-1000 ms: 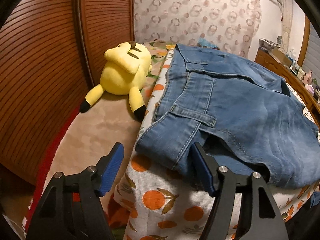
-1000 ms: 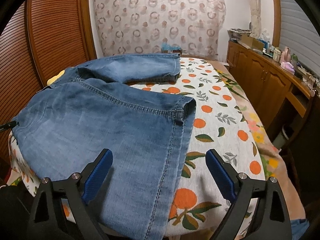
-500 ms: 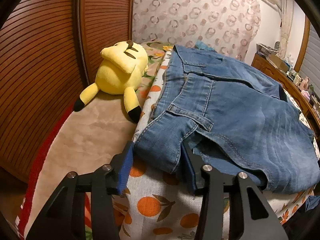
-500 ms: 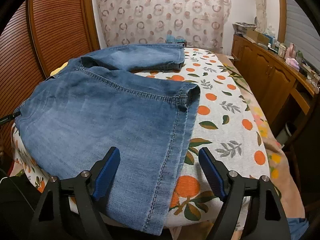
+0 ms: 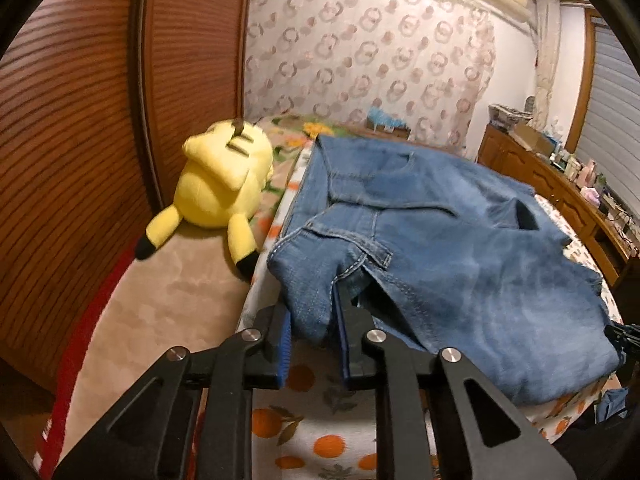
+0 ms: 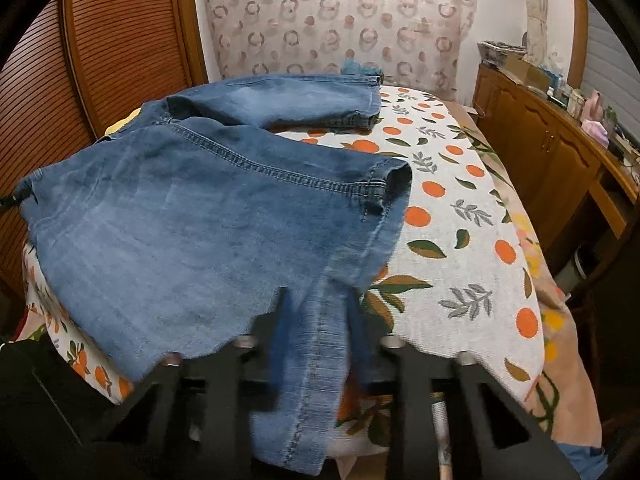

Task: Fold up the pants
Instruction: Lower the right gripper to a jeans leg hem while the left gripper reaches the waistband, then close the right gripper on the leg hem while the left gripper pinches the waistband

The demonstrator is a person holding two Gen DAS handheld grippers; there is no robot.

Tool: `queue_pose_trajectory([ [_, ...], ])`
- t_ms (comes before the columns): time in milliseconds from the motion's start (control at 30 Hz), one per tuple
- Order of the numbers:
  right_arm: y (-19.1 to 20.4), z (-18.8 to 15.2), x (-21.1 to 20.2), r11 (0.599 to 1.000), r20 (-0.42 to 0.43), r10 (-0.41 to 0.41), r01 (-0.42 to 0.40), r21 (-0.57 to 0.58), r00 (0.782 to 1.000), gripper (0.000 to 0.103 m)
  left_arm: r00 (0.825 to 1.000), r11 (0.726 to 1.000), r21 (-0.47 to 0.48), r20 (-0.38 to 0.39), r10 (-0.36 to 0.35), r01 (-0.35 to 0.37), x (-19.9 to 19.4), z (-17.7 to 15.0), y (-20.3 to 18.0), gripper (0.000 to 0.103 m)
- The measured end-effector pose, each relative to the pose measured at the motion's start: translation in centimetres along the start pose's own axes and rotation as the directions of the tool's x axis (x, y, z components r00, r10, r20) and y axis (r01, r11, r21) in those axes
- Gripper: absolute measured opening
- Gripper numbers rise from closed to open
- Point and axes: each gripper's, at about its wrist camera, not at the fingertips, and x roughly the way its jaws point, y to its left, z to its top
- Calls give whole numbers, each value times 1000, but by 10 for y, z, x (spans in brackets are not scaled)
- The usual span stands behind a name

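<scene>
We have the pants (image 5: pixel 460 264) spread across the bed (image 6: pixel 460 280), on its orange-print cover, with 1 leg lying nearer us and the other stretched toward the curtain. Our left gripper (image 5: pixel 314 332) has just been closing and is now clenched on the waistband corner at the bed's near edge; that corner looks bunched and slightly raised between the jaws. Our right gripper (image 6: pixel 316 332) has likewise just been closing, and its jaws now pinch the side seam of the near leg where the cloth hangs over the bed's edge, though blur softens that view.

To do this fold well, we judge that both hands should rise together and keep the near edge taut between the 2 grips, so the denim comes up as 1 flat sheet rather than sagging in the middle. We would then carry it over the far leg and line seam to seam before letting go. The left grip holds a thick wad, so it may slip if we pull hard.

For room, the right half of the bed is open. On the left, a yellow plush toy (image 5: pixel 224 188) sits just beside the waistband, near the wooden louvred doors (image 5: pixel 80 128), so we should keep the swing away from that side. A wooden cabinet (image 6: pixel 560 148) stands well apart at the right.
</scene>
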Motion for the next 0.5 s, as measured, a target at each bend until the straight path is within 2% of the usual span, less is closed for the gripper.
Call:
queue_pose_trajectory([
  [133,0,1,-1,1000,5,27,-27,-9,1000,8,999,1000,29,41,-13,11,-10,14,-9,19],
  [233,-2,4,-5,999,25,34,-34,-5,999,8,997,999,50,70,-23,20,-16,26,-16,18],
  [500,-1,39,-26,998,137,51,-47,-37,989,7,987,993,110,152,-57,41,-23,65,-45,16],
])
